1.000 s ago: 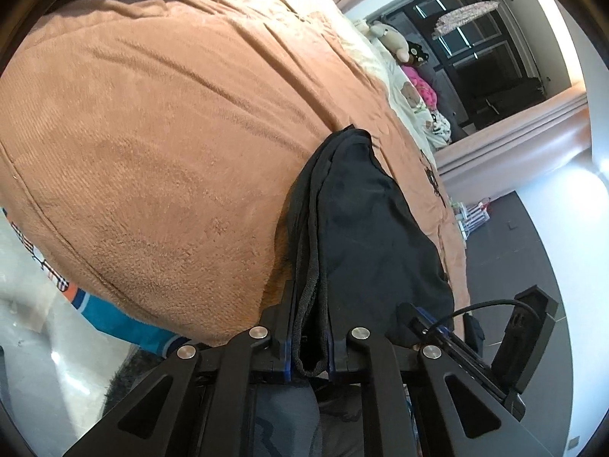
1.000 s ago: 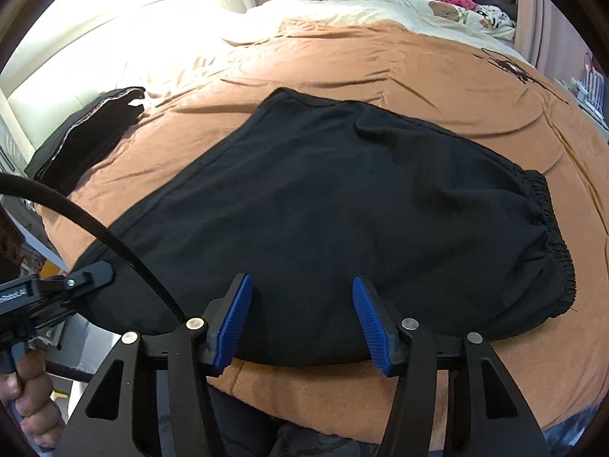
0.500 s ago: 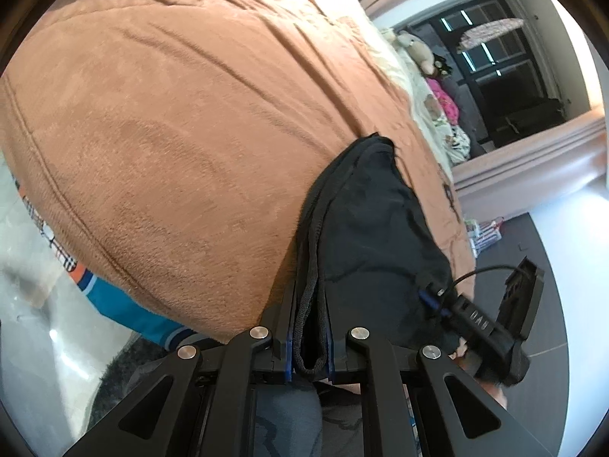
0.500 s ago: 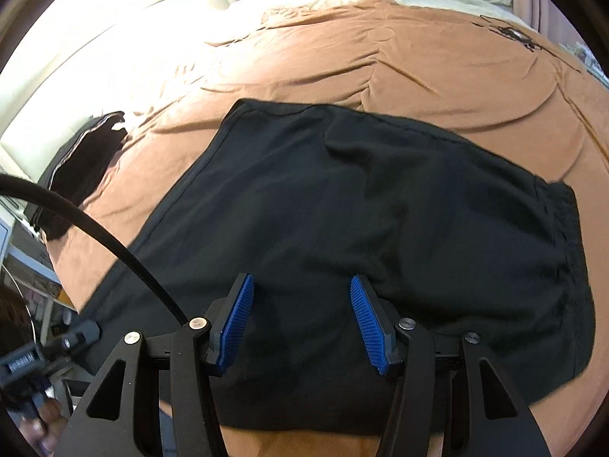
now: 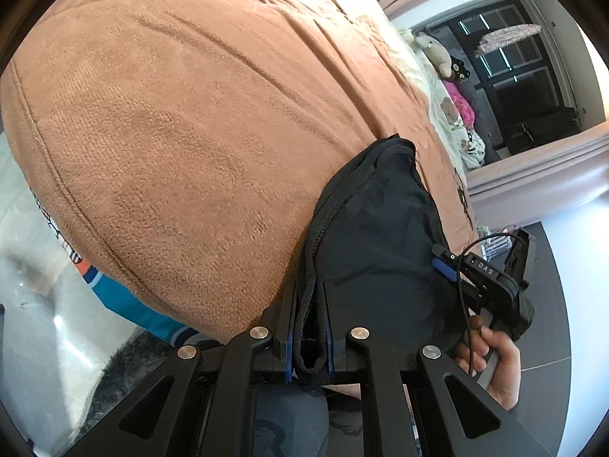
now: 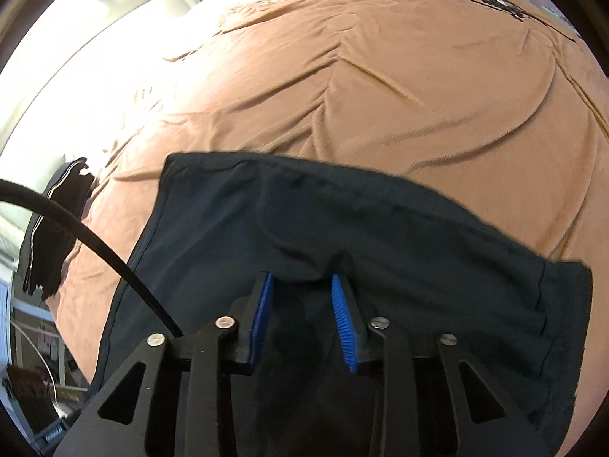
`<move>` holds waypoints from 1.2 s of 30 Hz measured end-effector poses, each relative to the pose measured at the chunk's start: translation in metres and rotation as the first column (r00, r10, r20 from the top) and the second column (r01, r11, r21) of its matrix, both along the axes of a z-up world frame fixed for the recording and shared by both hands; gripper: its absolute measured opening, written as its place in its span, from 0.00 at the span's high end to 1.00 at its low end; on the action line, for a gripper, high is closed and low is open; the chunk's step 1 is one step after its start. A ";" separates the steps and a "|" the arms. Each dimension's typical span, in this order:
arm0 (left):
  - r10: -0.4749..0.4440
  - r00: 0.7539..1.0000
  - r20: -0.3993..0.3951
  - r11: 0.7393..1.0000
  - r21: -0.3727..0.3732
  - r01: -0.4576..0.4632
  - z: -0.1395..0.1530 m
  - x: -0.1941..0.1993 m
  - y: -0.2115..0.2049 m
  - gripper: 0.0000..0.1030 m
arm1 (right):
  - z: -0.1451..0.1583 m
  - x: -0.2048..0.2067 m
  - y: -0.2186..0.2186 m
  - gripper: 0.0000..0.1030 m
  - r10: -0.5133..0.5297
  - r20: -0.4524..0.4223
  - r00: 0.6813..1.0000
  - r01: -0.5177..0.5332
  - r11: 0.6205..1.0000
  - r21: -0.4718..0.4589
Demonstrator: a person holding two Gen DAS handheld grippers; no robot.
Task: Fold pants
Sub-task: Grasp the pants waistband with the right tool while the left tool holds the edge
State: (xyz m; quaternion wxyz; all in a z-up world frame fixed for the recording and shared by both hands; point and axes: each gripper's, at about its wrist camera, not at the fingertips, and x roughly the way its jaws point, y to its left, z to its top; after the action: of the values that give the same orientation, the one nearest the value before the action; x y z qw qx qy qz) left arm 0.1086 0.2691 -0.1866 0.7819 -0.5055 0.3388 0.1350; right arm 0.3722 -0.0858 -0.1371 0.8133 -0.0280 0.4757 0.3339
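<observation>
The black pants [image 6: 380, 236] lie spread on the brown blanket [image 6: 380, 95] that covers the bed, at its near edge, with one straight hemmed edge running across the right wrist view and a stitched side seam running down at left. The left gripper [image 5: 309, 327] has its jaws closed on a bunched, cord-like edge of the pants [image 5: 380, 236]; the dark cloth is pinched between the blue pads and rises away from them in a gathered fold over the blanket [image 5: 171, 133]. The right gripper [image 6: 304, 312] sits low over the middle of the cloth, and its jaws have just been closing; a raised pucker of the fabric stands between the blue pads [image 6: 262, 312], and the fabric meets the pads near their tips, but whether they already press on it firmly I cannot tell. In the left wrist view the right gripper's body [image 5: 491, 282] appears at the far side of the pants, held by a person's hand [image 5: 491, 358], with a thin black cable looping from it. A second dark garment [image 6: 53, 228] lies at the left edge of the bed, well apart from the pants. Soft toys [image 5: 441, 57] rest at the far end of the bed, beside a dark window [image 5: 525, 87].
</observation>
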 end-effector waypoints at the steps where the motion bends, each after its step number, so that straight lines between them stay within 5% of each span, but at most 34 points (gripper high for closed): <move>1: 0.000 1.000 0.000 1.000 -0.002 0.000 0.000 0.000 0.000 0.88 | 0.000 0.004 0.000 0.78 -0.008 -0.001 1.000 0.008 1.000 -0.004; 11: 0.002 1.000 0.013 1.000 -0.008 -0.002 0.000 -0.001 0.002 0.89 | 0.001 0.011 0.007 0.84 -0.047 0.018 0.999 0.048 0.998 -0.043; 36: -0.079 0.985 0.153 0.996 0.041 0.073 0.054 0.005 -0.008 0.91 | -0.008 -0.103 -0.037 0.84 0.061 -0.010 0.998 -0.060 0.998 0.023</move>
State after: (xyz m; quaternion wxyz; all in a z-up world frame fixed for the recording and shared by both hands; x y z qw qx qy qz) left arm 0.1134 0.2615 -0.1330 0.8192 -0.4873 0.2939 0.0715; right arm 0.2693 -0.1227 -0.1454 0.8005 -0.0314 0.4751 0.3640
